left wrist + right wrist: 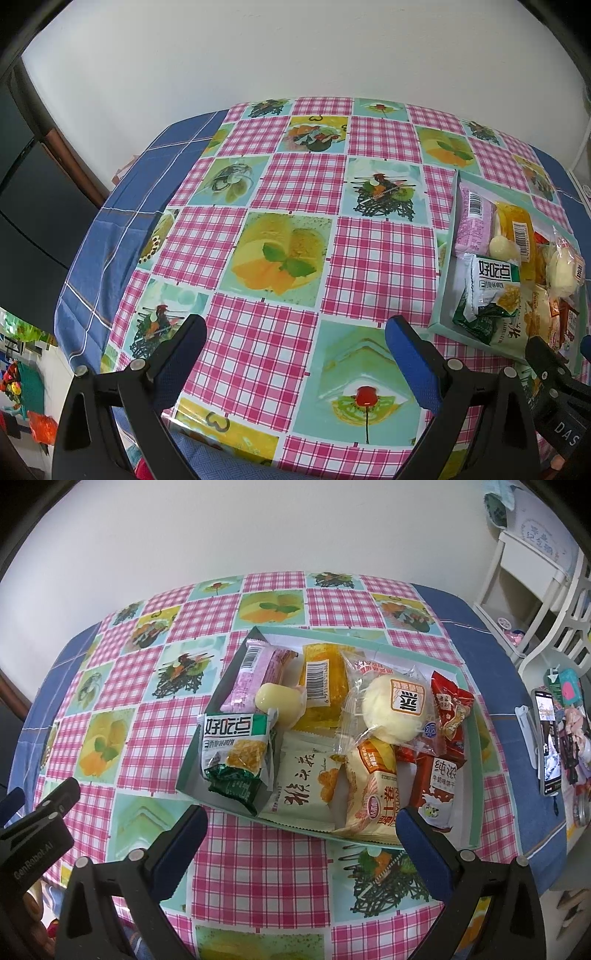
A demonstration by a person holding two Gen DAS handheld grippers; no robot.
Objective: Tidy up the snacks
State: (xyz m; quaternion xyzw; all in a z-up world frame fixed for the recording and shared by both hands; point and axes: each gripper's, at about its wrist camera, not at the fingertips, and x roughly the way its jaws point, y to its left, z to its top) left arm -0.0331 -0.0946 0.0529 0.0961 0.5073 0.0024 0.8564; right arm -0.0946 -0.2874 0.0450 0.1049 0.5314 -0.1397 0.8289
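A shallow teal tray (373, 638) holds several snack packets: a green-and-white pack (236, 753), a pink bar (255, 675), a yellow bar (325, 679), a round bun (395, 709), a red pack (450, 709) and a white pack (303, 782). My right gripper (299, 834) is open and empty, just in front of the tray's near edge. My left gripper (295, 343) is open and empty over bare tablecloth, left of the tray (443, 288), whose green pack (487, 291) shows at the right.
The table (288, 184) has a pink plaid and picture tablecloth over blue cloth. A white wall stands behind it. A phone on a stand (546, 738) and a white shelf (535, 572) are at the right. The right gripper's body shows in the left wrist view (554, 387).
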